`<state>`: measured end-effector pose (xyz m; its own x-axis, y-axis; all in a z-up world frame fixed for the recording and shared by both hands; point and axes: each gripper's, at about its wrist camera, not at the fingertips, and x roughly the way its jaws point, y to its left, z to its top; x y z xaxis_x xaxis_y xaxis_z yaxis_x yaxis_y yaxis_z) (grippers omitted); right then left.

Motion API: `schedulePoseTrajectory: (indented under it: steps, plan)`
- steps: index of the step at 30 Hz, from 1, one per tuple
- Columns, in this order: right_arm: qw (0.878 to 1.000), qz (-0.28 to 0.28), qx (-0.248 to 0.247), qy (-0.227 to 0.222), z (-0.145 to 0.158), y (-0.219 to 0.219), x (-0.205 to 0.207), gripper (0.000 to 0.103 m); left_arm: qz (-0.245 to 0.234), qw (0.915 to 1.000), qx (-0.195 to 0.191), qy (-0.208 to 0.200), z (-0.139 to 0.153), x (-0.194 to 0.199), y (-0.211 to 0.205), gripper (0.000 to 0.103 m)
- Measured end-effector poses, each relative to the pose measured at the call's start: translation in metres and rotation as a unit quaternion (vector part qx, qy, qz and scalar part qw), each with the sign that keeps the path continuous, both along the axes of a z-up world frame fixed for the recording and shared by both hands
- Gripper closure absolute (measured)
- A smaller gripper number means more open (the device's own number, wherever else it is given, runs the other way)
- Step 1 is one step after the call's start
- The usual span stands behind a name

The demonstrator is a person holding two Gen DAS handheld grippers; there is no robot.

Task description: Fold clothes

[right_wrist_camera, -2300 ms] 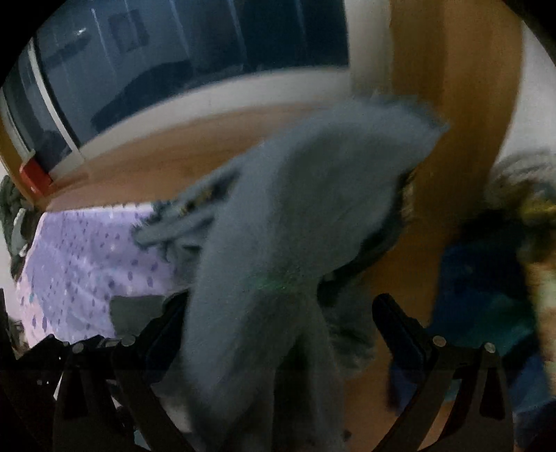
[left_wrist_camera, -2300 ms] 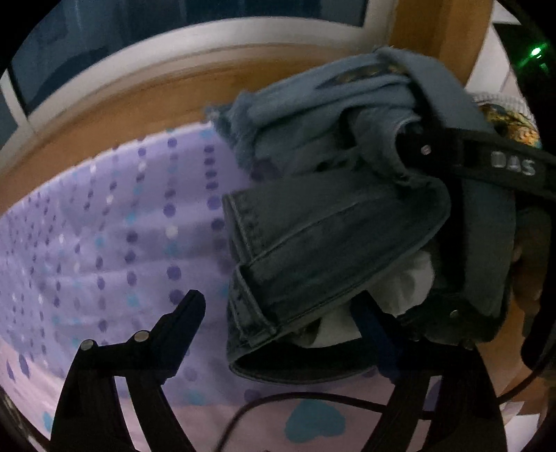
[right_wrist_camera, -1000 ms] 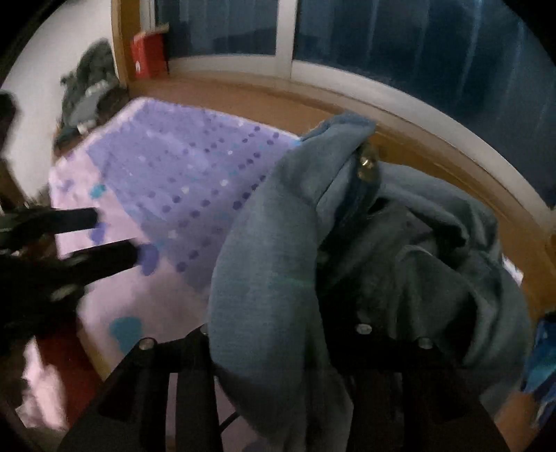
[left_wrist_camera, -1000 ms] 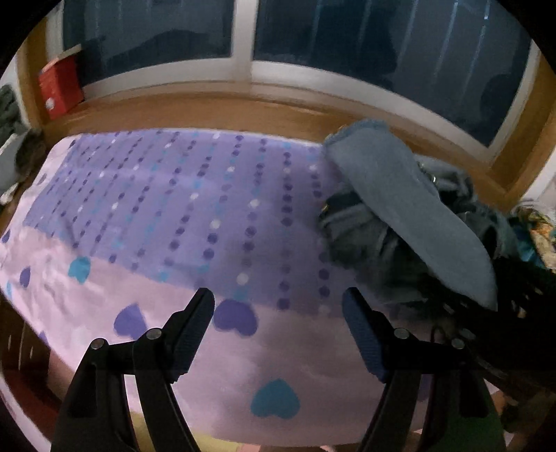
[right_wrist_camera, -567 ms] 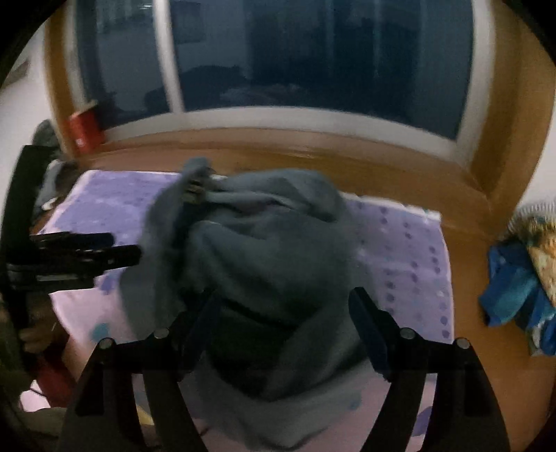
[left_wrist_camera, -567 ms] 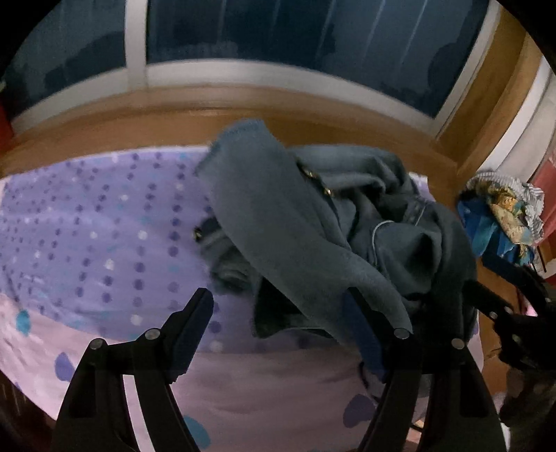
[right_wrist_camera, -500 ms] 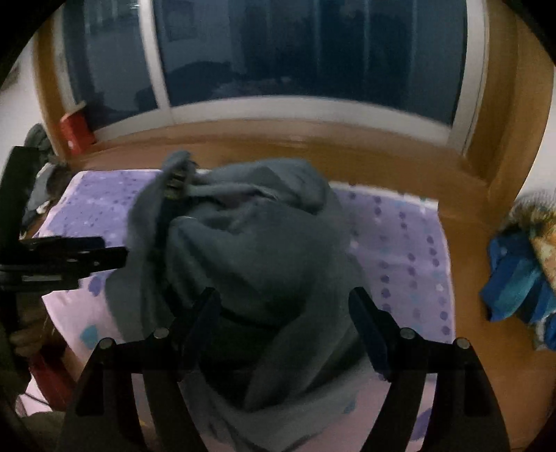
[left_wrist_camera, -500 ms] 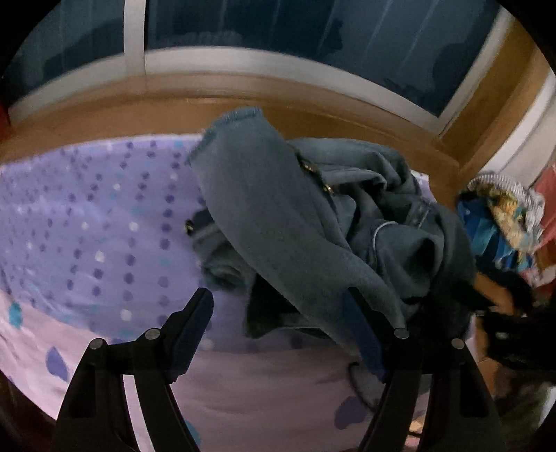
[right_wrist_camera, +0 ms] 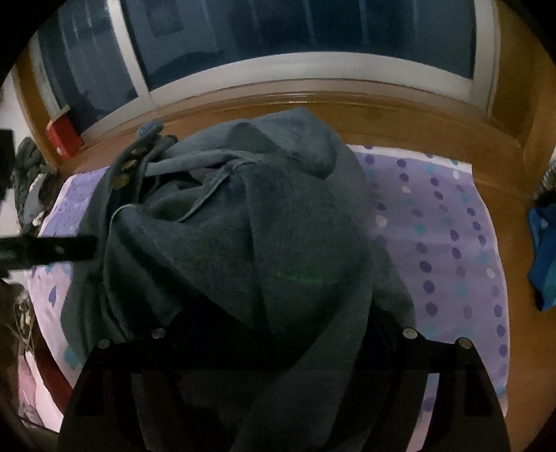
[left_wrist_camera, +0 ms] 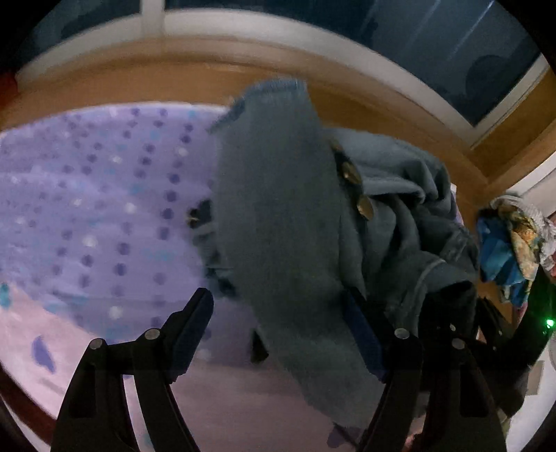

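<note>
A crumpled blue denim jacket (left_wrist_camera: 288, 222) with brass buttons lies in a heap on the right part of the purple dotted bed sheet (left_wrist_camera: 87, 215). My left gripper (left_wrist_camera: 278, 330) is open, its fingers wide apart, with a hanging flap of the jacket between them. In the right wrist view the jacket (right_wrist_camera: 243, 236) drapes over my right gripper (right_wrist_camera: 278, 333) and hides its fingertips. The left gripper's arm shows as a dark bar at the left there (right_wrist_camera: 48, 250).
A wooden ledge (right_wrist_camera: 382, 114) and a dark window (right_wrist_camera: 278, 31) run behind the bed. A red box (right_wrist_camera: 64, 137) and a dark clothes pile (right_wrist_camera: 27, 177) sit at far left. Blue and patterned clothes (left_wrist_camera: 507, 243) lie on the floor at right.
The left gripper has moved closer to the jacket, so a flap now hangs between its fingers. The jacket now covers more of the right gripper, hiding fingers that showed before.
</note>
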<state>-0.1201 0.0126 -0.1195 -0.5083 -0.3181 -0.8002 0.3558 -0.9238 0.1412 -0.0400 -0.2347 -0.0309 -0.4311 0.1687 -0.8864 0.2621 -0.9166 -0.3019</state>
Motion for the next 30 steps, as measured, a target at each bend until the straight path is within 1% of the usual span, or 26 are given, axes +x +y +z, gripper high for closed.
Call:
schedulePoseTrajectory:
  steps: [1,2,3,4,5,6,7,9,11,14,15,16,18,22,28,29,30]
  plan:
    - [1.0,-0.009,0.0,-0.001,-0.001,-0.001,-0.001,0.024,-0.009,0.9999,0.012,0.007,-0.004,-0.003,0.0,0.046]
    - [1.0,-0.017,0.001,-0.002,0.001,-0.002,0.0,0.031,-0.019,0.9996,0.019,0.013,-0.004,-0.004,-0.002,0.063]
    - [1.0,-0.026,0.001,-0.001,0.003,-0.004,0.001,0.049,-0.03,0.9992,0.021,0.018,-0.003,-0.005,-0.003,0.066]
    - [0.999,-0.035,-0.01,0.0,0.008,-0.006,0.004,0.058,-0.041,0.9986,0.023,0.023,-0.001,-0.005,-0.005,0.07]
    - [0.999,-0.044,-0.021,0.002,0.013,-0.008,0.007,0.075,-0.052,0.9979,0.025,0.028,0.0,-0.005,-0.007,0.078]
    - [0.998,-0.053,-0.032,0.003,0.018,-0.01,0.009,0.086,-0.059,0.9973,0.023,0.036,0.005,-0.002,-0.014,0.085]
    - [0.997,-0.062,-0.042,0.006,0.023,-0.012,0.012,0.088,-0.063,0.9968,0.018,0.046,0.012,0.004,-0.025,0.088]
    - [0.995,-0.078,-0.057,0.028,0.042,-0.025,0.025,0.09,-0.071,0.9953,0.009,0.065,0.027,0.016,-0.048,0.094]
    - [0.993,-0.084,-0.074,0.048,0.062,-0.046,0.04,0.091,-0.079,0.9933,-0.001,0.084,0.041,0.028,-0.07,0.094]
    - [0.99,-0.062,-0.101,0.077,0.093,-0.094,0.065,0.091,-0.091,0.9893,-0.016,0.112,0.062,0.046,-0.103,0.094]
    - [0.989,-0.051,-0.103,0.089,0.102,-0.114,0.073,0.091,-0.087,0.989,-0.02,0.118,0.068,0.052,-0.118,0.094]
    - [0.989,-0.045,-0.103,0.098,0.105,-0.133,0.084,0.091,-0.078,0.9894,-0.024,0.12,0.073,0.058,-0.136,0.094]
    - [0.987,-0.035,-0.12,0.104,0.11,-0.164,0.095,0.091,-0.072,0.9902,-0.028,0.117,0.072,0.069,-0.154,0.094]
    - [0.986,-0.01,-0.138,0.089,0.098,-0.219,0.118,0.091,-0.066,0.9915,-0.032,0.108,0.067,0.09,-0.182,0.094]
    - [0.996,0.022,-0.076,0.031,0.048,-0.283,0.127,0.091,-0.057,0.9932,-0.039,0.093,0.059,0.122,-0.224,0.094]
    - [0.997,0.027,-0.066,0.021,0.04,-0.294,0.129,0.087,-0.056,0.9935,-0.04,0.091,0.058,0.127,-0.231,0.094]
    - [0.998,0.032,-0.056,0.012,0.031,-0.305,0.13,0.087,-0.055,0.9937,-0.041,0.089,0.056,0.132,-0.238,0.092]
